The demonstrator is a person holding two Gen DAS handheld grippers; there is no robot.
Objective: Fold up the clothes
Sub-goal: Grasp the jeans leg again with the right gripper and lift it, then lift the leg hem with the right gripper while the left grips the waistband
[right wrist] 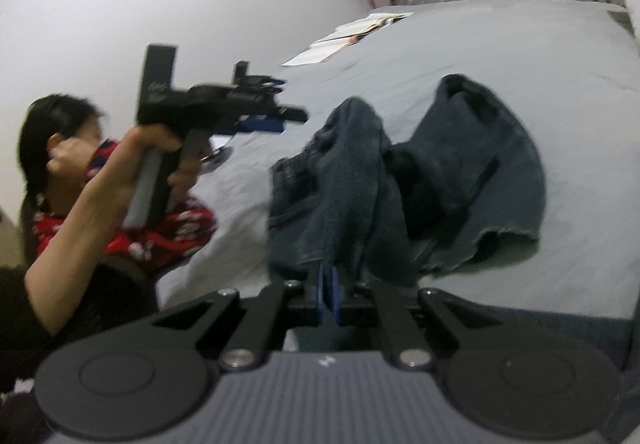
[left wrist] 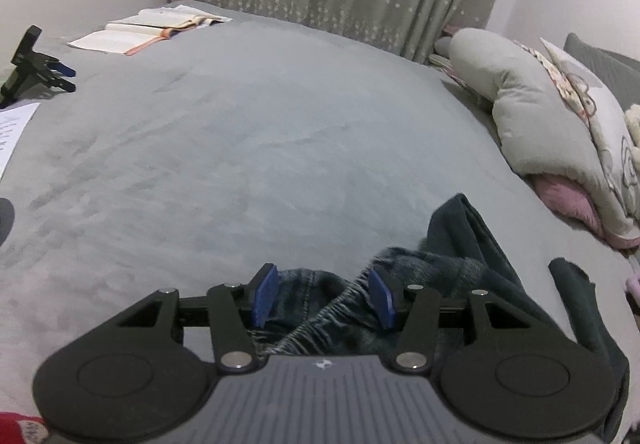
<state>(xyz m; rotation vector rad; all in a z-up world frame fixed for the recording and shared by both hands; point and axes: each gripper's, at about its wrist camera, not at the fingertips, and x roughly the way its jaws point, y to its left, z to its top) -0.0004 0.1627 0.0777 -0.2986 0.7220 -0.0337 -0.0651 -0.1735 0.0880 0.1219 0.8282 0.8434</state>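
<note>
Dark blue jeans (right wrist: 352,172) lie bunched on the grey bed cover (left wrist: 240,144). My right gripper (right wrist: 328,298) is shut on a fold of them, and the denim rises from its pads in a tent, one leg draping off to the right. My left gripper (left wrist: 323,296) stands open just above the elastic waistband of the jeans (left wrist: 440,268), which runs between and under its blue pads without being pressed. In the right wrist view a hand (right wrist: 148,152) holds the left gripper (right wrist: 276,120) up beside the waistband.
A spare gripper (left wrist: 36,64) and a sheet of paper (left wrist: 12,128) lie at the bed's left edge. Open books (left wrist: 136,32) sit at the far left corner. Pillows and a padded quilt (left wrist: 540,116) pile up on the right. A person in red (right wrist: 160,232) sits beside the bed.
</note>
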